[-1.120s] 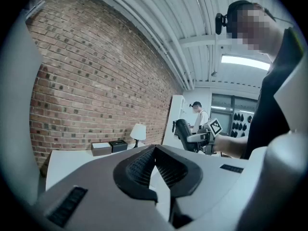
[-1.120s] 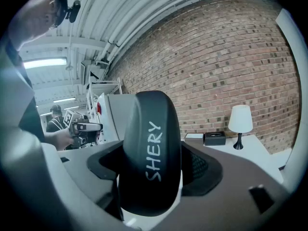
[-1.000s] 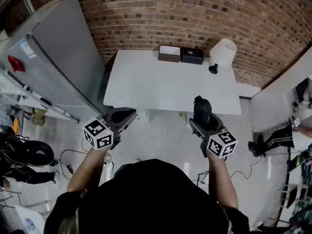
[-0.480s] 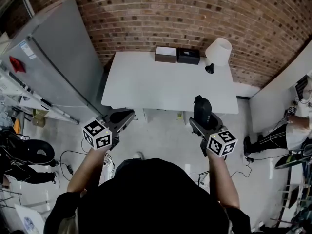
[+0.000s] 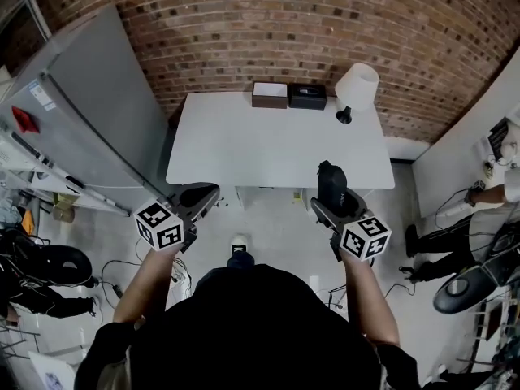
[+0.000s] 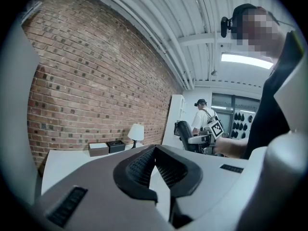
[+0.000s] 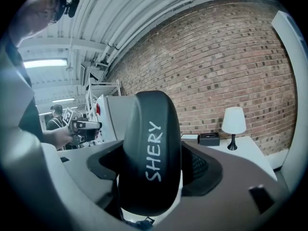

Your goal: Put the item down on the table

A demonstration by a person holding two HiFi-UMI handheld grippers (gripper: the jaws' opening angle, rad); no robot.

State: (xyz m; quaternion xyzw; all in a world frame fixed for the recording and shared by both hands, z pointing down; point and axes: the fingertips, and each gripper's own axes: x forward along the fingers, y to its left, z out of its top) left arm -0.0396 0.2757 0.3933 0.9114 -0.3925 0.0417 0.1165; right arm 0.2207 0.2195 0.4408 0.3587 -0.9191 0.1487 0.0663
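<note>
Counter lies ahead, mostly bare. Black case is held upright, short of the counter, pinched in right tool. Left tool pressed together, empty. Step: carry. Next, likely: advance, lower, release.

Black case clamped upright in the right gripper

The black case, lettered "SHERY" in white, stands between both jaws, which press its sides. Beyond it lies a white table; at the table's far edge stand a white lamp and, just left of it, a black box, against a brick wall.
</note>
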